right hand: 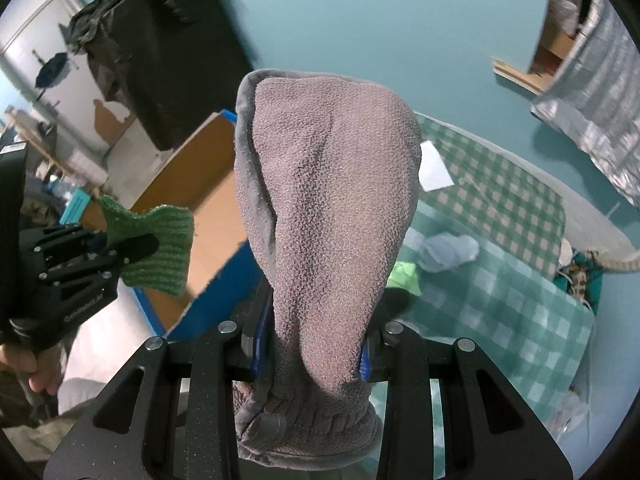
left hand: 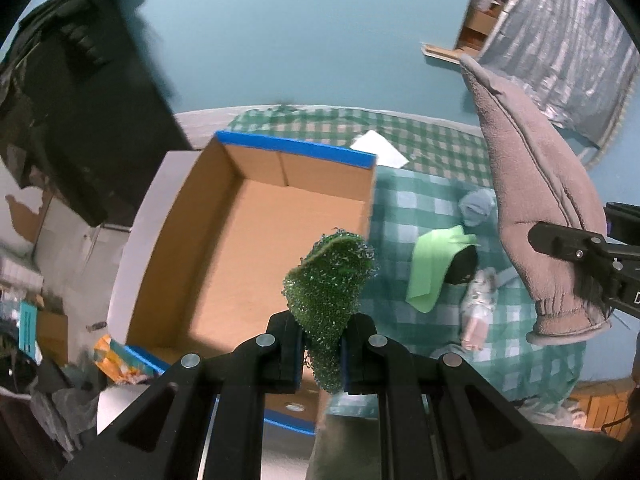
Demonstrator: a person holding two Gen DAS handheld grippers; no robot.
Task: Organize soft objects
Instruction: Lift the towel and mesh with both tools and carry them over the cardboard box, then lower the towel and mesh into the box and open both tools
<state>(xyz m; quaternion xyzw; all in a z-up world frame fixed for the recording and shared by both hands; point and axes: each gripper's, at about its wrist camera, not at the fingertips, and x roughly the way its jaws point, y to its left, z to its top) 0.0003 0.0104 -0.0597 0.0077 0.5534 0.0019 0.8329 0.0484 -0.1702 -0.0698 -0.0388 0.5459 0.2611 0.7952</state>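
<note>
My left gripper (left hand: 322, 354) is shut on a green mesh scrubber (left hand: 332, 280), held above the near right corner of an empty cardboard box (left hand: 256, 248) with blue-taped edges. In the right wrist view the same scrubber (right hand: 160, 248) sticks out of the left gripper (right hand: 132, 252) in front of the box (right hand: 200, 200). My right gripper (right hand: 312, 354) is shut on a grey fleece mitten (right hand: 324, 220) that stands upright and hides much of the bed. That mitten (left hand: 536, 200) hangs at the right of the left wrist view, with the right gripper (left hand: 588, 280) clamped near its cuff.
On the green checked bedspread (left hand: 420, 208) lie a lime-green cloth (left hand: 432, 268), a pale blue bundle (left hand: 476, 208), a black object (left hand: 464, 266), a pinkish packet (left hand: 478, 312) and a white paper (left hand: 380, 148). A dark cabinet (left hand: 84, 120) stands left of the box. A hand (right hand: 36, 368) grips the left tool.
</note>
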